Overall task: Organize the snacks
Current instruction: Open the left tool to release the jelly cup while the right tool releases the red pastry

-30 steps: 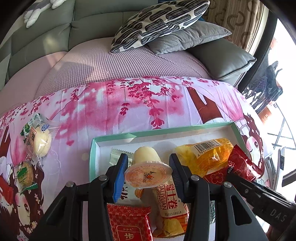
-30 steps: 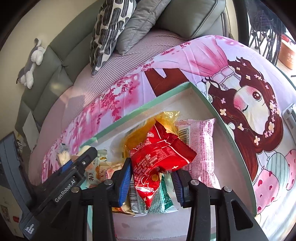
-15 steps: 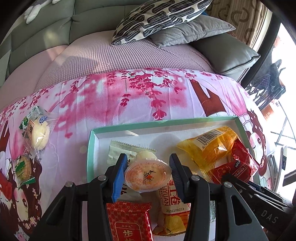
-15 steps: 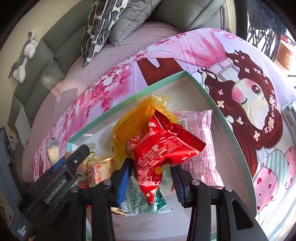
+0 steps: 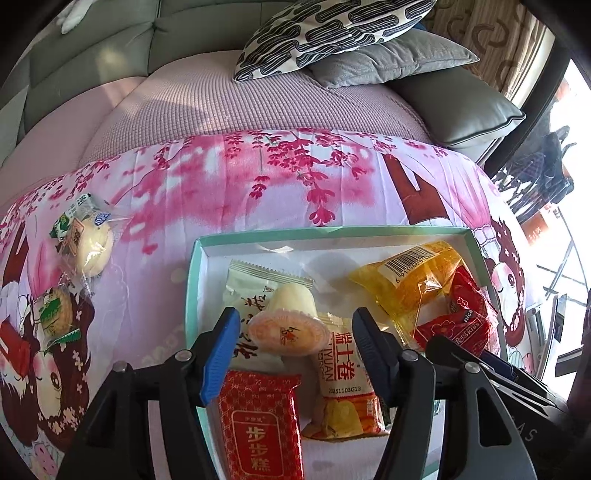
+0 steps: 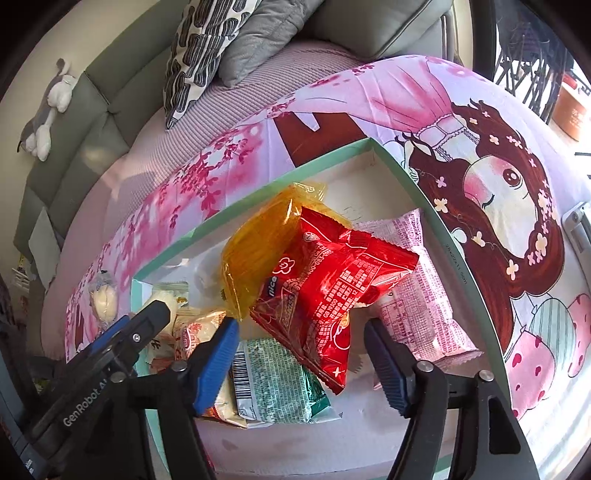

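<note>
A shallow mint-green box lies on the pink printed cloth and holds several snack packs. My left gripper is open over its left half; a jelly cup lies on its side on the packs between the fingers, free of both. My right gripper is open over the right half; a red packet lies tilted on a yellow bag, between the fingers but untouched.
Two wrapped pastries lie on the cloth left of the box. In the box are a red cake pack, an egg-roll pack, a green pack and a pink pack. Sofa cushions are behind.
Both grippers have opened. The left let go of the jelly cup, which now lies in the box. The right let go of the red packet, which rests on the yellow bag.
</note>
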Available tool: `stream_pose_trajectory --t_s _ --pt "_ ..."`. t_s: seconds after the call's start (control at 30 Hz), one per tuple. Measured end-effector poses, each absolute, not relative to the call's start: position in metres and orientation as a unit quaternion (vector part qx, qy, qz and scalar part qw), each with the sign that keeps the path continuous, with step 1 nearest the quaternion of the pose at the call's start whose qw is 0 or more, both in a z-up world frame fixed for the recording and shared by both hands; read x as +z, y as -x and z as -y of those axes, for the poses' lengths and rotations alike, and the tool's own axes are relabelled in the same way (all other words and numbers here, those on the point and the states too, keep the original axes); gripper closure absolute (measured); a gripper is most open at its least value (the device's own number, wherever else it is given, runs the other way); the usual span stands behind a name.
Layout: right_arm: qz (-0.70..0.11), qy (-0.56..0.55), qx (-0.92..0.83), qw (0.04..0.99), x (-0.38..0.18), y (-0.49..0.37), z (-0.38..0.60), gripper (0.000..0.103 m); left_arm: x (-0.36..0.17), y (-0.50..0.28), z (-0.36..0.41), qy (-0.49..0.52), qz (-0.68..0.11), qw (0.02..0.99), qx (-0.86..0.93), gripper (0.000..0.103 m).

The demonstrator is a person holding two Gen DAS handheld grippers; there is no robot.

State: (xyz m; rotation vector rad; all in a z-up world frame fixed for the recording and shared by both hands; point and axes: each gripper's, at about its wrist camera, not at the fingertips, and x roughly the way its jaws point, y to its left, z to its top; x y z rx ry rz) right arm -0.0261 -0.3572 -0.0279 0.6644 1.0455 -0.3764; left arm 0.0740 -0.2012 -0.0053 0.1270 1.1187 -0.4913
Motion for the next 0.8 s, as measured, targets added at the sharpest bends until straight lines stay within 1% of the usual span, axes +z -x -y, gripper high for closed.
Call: stream_pose_trajectory --t_s 0.2,0.27,0.3,0.33,0.4,0.43,0.5,0.63,0.7,0.77,0.8 --pt "-0.486 -0.29 -0.176 0.805 -0.023 0.024 0.352 0.019 0.002 -0.075 0.185 -0.024 -0.533 0.816 -0.222 0.038" --pt "-0.485 -0.277 -0.18 0.81 -0.02 0.024 0.349 0.019 0.002 -0.074 0.176 -0.013 -0.536 0.817 -0.212 0.033" --pt "-0.484 -0.271 -0.181 0.812 -0.018 0.024 0.348 0.018 0.002 -0.074 0.171 -0.008 -0.535 0.82 -0.205 0.024" --pt "-0.483 -0.267 -0.183 0.814 -0.017 0.024 0.348 0.018 0.002 -0.073 0.166 -0.003 -0.532 0.823 -0.198 0.021" --pt "-0.475 -0.263 -0.185 0.819 -0.013 0.025 0.347 0.012 0.004 -0.073 0.156 0.006 -0.528 0.828 -0.186 0.021" --pt "-0.469 -0.26 -0.187 0.823 -0.009 0.026 0.347 0.011 0.005 -0.074 0.151 0.012 -0.527 0.831 -0.18 0.021" --pt "-0.458 -0.25 -0.191 0.831 -0.003 0.028 0.345 0.01 0.006 -0.075 0.141 0.024 -0.522 0.836 -0.167 0.021" --pt "-0.442 -0.237 -0.192 0.843 0.006 0.03 0.344 0.008 0.004 -0.077 0.123 0.043 -0.518 0.843 -0.139 0.015" --pt "-0.44 -0.231 -0.192 0.846 0.008 0.029 0.342 0.0 0.001 -0.078 0.116 0.05 -0.521 0.843 -0.125 0.015" --pt "-0.44 -0.225 -0.191 0.848 0.008 0.027 0.34 0.0 -0.003 -0.079 0.11 0.059 -0.524 0.842 -0.114 0.013" --pt "-0.44 -0.223 -0.19 0.849 0.007 0.027 0.339 0.0 -0.005 -0.08 0.107 0.062 -0.526 0.841 -0.11 0.01"
